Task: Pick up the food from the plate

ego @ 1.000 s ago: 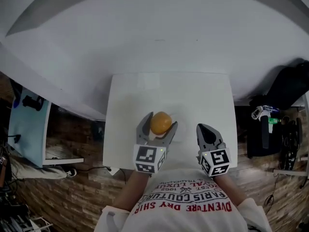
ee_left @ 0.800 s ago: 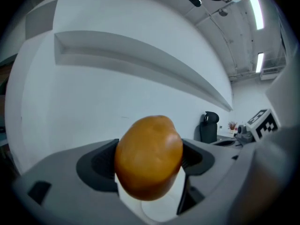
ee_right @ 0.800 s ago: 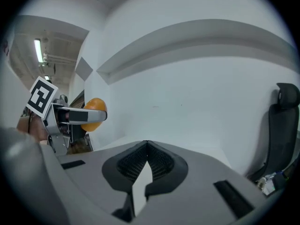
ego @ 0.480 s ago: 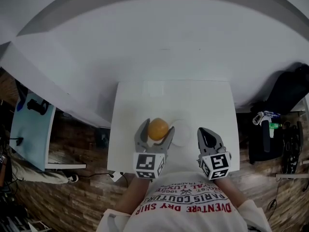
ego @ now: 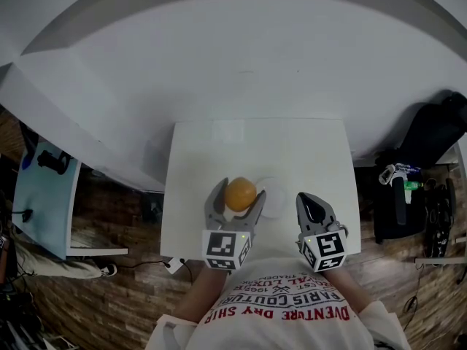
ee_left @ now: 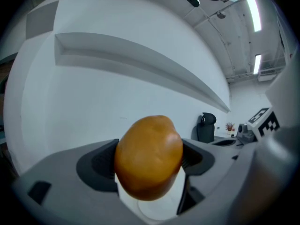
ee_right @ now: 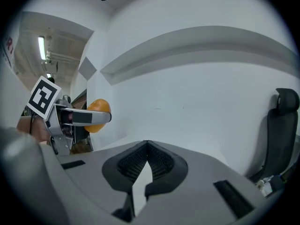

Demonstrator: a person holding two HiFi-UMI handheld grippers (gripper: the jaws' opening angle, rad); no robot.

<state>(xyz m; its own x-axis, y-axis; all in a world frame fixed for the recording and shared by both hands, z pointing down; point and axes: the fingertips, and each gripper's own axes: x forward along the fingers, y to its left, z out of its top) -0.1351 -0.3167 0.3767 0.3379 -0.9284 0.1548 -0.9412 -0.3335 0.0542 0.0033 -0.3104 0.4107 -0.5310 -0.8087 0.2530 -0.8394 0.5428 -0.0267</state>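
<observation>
On the white table (ego: 219,144) the plate (ego: 277,203) looks bare: the left gripper (ego: 239,190) grasps the orange food (ee_left: 149,156), apparently lifted clear; the right gripper (ego: 306,197) is clenched, empty.

Items by count. I count one piece of orange-yellow food (ego: 240,194), one white plate (ego: 275,204) and one white table (ego: 219,144). There are two grippers, one left gripper (ego: 238,192) and one right gripper (ego: 307,200). Each carries one marker cube, so two cubes in all. One person is in view, shown by one printed shirt (ego: 281,305). At the left edge of the head view I make out one pale blue surface (ego: 44,188). The left gripper view adds one black jug (ee_left: 206,128) and two ceiling light strips (ee_left: 253,11).
</observation>
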